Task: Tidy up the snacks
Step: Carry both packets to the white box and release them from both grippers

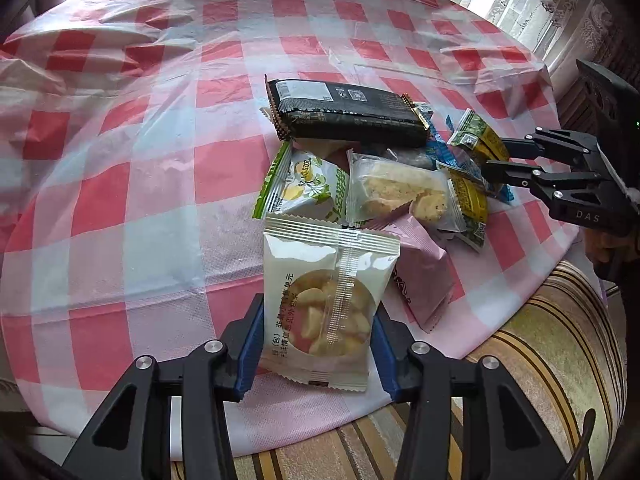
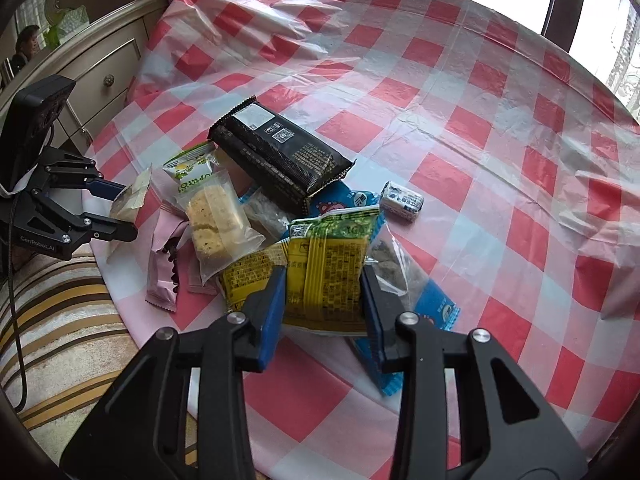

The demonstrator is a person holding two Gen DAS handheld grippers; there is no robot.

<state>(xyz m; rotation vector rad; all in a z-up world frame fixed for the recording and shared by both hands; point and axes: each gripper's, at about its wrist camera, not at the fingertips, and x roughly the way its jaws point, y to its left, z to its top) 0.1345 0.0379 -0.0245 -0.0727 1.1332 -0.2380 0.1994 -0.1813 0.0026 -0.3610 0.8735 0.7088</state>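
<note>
Red-and-white checked plastic covers the round tabletop (image 2: 460,92), with lace curtains beyond its far edge and a striped rug on the floor below its near edge. Sorting looks barely begun — nearly all the snacks lie in one loose heap close to the near edge, and no separate rows or groups are visible anywhere on the cloth.

Two packets are being taken up. The left gripper (image 1: 318,344) has its fingers narrowed onto the sides of a white packet of pale biscuits (image 1: 328,300), which sits at the heap's near side by the tabletop's edge. The right gripper (image 2: 324,304) has its fingers pressed close on a yellow-and-green packet (image 2: 328,264) at the heap's right side, just above a second packet of the same kind.

Left to sort, by my reading: the long black pack (image 2: 276,152) resting on top of the pile toward the far side, a clear bag of crumbly biscuits (image 2: 218,220), a green-and-white pouch (image 1: 304,188), a pink packet (image 1: 424,276), blue wrappers underneath, and a small white candy (image 2: 402,200) lying apart to the right.

The overlap is the main hindrance — the clear bag and blue wrappers lie touching the yellow-and-green packet, so lifting it could drag them. Most of the cloth toward the far edge is free for laying groups out.
</note>
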